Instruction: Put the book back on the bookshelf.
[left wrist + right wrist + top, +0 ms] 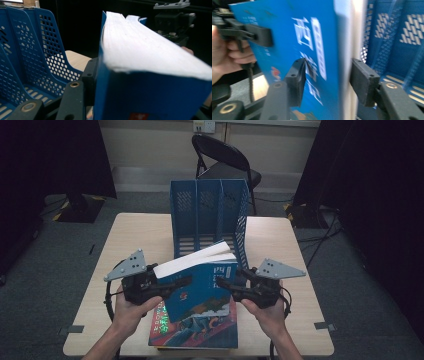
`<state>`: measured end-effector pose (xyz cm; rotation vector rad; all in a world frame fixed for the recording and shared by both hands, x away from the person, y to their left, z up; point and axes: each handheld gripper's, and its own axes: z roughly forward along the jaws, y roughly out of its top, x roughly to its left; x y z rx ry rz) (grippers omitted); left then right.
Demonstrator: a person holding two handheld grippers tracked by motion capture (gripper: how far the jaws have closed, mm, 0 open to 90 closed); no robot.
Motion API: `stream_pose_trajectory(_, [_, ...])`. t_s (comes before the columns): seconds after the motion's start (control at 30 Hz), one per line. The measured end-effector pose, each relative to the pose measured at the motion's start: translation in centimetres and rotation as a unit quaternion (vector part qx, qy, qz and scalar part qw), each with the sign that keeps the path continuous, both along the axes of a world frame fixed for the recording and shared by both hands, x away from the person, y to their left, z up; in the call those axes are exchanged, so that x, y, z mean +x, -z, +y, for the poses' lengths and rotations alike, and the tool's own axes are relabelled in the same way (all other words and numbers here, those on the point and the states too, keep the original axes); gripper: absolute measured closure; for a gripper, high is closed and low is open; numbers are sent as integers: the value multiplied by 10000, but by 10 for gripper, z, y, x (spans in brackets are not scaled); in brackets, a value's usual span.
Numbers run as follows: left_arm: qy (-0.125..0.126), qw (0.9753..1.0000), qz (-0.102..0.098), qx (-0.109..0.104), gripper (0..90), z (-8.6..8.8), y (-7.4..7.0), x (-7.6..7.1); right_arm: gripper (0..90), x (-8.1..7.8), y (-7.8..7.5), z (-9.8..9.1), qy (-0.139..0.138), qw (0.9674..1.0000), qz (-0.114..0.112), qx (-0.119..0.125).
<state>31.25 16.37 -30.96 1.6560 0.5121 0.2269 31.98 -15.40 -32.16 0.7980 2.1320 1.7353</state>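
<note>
Book point(200, 280) stands pinched in left hand-held gripper point(172, 286); right hand-held gripper point(227, 285) straddles it, spread.

Book point(202, 282): blue cover, white lettering, small red mark, white page edges. Second book point(197, 330), lower centre: red strip with green lettering at left, blue illustrated cover. Rack point(207, 212), upper centre: blue plastic, perforated walls, slotted floor. Grippers: black jaws with brass-coloured rivets, grey plates. Table point(140, 235): pale wood grain. Chair point(225, 157): black.
</note>
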Motion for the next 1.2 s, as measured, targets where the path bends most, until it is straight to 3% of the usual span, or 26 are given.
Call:
stream_pose_trajectory(0.1, [-32, 10000, -6, 9, 577, 0, 0, -1, 437, 7, 12, -3, 45, 9997, 155, -165])
stream_pose_trajectory(0.27, [-37, 10000, 8, -50, 576, 0, 1, -2, 380, 19, 30, 3, -300, 9983, 441, -245])
stream_pose_trajectory(0.4, [-26, 9999, 47, -117, 566, -1, 4, -2, 298, 22, 38, 10, -406, 9974, 476, -359])
stream_pose_trajectory(0.63, [-30, 9999, 135, 59, 538, -8, 13, 1, 317, 21, 38, 9, -392, 9968, 536, -440])
stream_pose_trajectory(0.7, [75, 9998, 134, 87, 510, -12, 20, 4, 322, 21, 39, 8, -400, 9968, 543, -423])
stream_pose_trajectory(0.93, [-81, 9999, 81, 95, 521, -12, 27, 6, 350, 22, 39, 7, -378, 9969, 537, -436])
stream_pose_trajectory(1.0, [-196, 9998, -17, 85, 532, -12, 30, 5, 356, 22, 39, 8, -361, 9969, 540, -448])
stream_pose_trajectory(1.03, [-150, 9997, 152, 100, 532, -12, 30, 7, 359, 22, 39, 8, -350, 9969, 532, -460])
stream_pose_trajectory(1.2, [-213, 9996, 148, 114, 522, -12, 30, 7, 370, 23, 39, 9, -317, 9970, 522, -479])
